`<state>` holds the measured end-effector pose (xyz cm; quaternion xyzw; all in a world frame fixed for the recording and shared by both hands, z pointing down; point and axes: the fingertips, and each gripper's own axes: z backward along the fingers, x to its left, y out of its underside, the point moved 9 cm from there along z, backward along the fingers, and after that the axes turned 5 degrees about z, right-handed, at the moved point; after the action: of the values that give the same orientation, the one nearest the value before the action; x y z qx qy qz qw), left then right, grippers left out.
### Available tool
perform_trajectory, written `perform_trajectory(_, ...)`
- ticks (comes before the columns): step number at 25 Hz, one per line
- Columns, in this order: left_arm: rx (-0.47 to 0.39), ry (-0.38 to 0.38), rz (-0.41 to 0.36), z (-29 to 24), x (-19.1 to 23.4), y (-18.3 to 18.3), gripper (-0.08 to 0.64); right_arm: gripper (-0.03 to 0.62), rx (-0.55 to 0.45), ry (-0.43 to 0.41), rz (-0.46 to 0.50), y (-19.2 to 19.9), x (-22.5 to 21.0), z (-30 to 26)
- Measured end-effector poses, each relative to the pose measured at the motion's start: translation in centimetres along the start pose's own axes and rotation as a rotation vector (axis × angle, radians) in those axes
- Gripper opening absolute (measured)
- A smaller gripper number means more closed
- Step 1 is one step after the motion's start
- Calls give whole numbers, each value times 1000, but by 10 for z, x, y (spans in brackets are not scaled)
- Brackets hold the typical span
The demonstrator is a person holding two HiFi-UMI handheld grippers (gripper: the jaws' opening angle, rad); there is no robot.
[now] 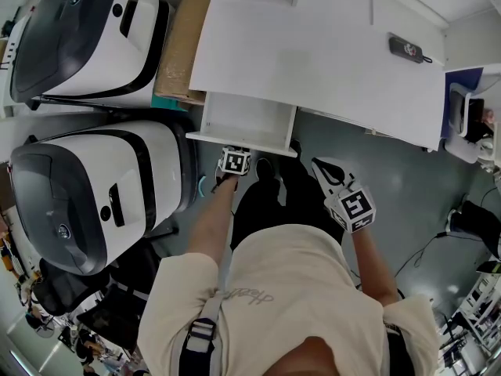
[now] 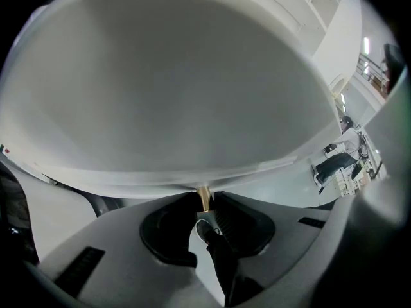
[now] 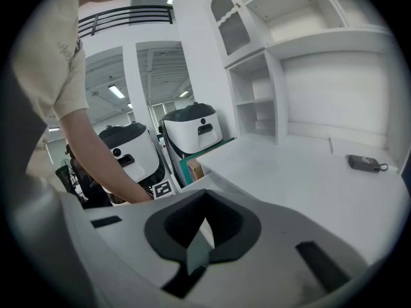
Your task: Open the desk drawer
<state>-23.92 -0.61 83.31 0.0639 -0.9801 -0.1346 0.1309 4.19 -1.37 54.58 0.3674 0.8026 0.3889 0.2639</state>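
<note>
The drawer (image 1: 258,146) is white like the desk (image 1: 313,61) it belongs to. In the head view it stands pulled partway out from under the left end of the desktop, showing a shallow, pale tray with thin walls and a plain flat front panel. That panel fills most of the left gripper view as a broad, smooth, unmarked white surface (image 2: 180,95) (the wide lens bends it into a dome). A small brass knob (image 2: 203,196) juts from its lower edge.

The left gripper (image 1: 234,160) sits right at the drawer's front, and its dark pads are clamped on the stem of that knob (image 2: 203,201).

The right gripper (image 1: 322,167) hangs in the air beside the drawer, to its right, apart from drawer and desk alike. Its jaws meet at their tips with nothing between them (image 3: 205,220).

On the desktop, well away from the drawer, lies a small black remote (image 1: 409,49). A cardboard box (image 1: 184,45) stands against the desk's left side, with two large white machines (image 1: 86,194) with black trim beyond it.
</note>
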Motion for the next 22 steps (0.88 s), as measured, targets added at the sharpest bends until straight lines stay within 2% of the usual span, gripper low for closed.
perform_trajectory(7,0,33,-6,-2,1,4,89,2,7,10,-9,6,12,2)
perform_trajectory(11,15,21,-13,7,1,8,89,2,8,21,-15,9,19,3)
perform_trajectory(22,24,45,-32,12,1,26,87,2,13,57,-23,16,38,6)
